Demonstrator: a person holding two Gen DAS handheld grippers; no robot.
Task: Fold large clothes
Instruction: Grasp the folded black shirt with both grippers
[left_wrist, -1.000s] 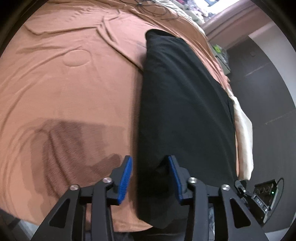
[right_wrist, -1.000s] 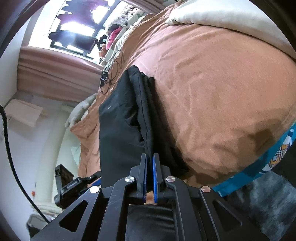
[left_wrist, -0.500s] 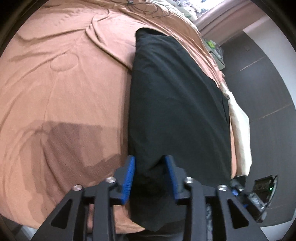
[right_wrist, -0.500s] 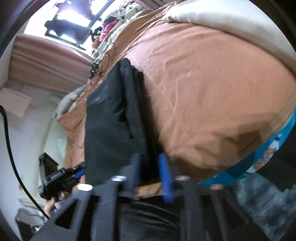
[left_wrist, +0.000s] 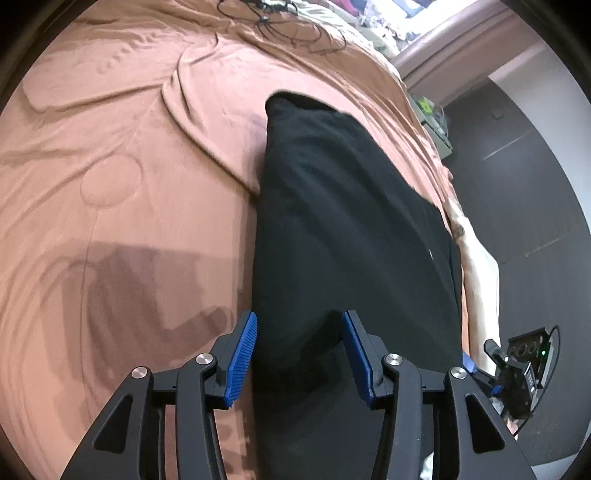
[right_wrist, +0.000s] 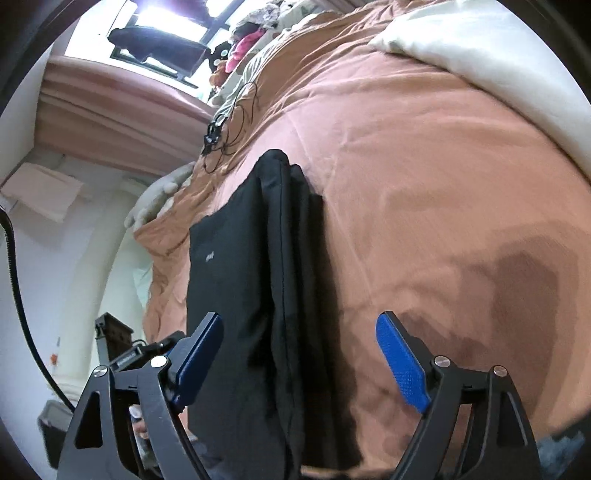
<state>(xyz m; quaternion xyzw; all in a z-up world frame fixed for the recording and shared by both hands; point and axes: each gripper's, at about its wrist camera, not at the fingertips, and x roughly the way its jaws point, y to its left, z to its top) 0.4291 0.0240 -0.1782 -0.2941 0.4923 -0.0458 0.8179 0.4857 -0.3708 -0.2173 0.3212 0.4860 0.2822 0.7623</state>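
A black garment (left_wrist: 343, 236), folded into a long narrow strip, lies on the brown bedspread (left_wrist: 122, 192). My left gripper (left_wrist: 300, 354) is open, its blue pads on either side of the strip's near end, not pinching it. In the right wrist view the same garment (right_wrist: 266, 280) shows stacked folded edges. My right gripper (right_wrist: 301, 365) is wide open above the strip's near end, with nothing held.
Black cables (left_wrist: 280, 22) lie on the bed beyond the garment. A cream blanket (right_wrist: 491, 62) lies at the bed's far right. The bed's side edge (left_wrist: 476, 266) drops off right of the garment, with the other gripper (left_wrist: 517, 365) there.
My right gripper, shut a second ago, has opened wide over the garment's end. My left gripper narrowed briefly, then opened wider, still astride the strip.
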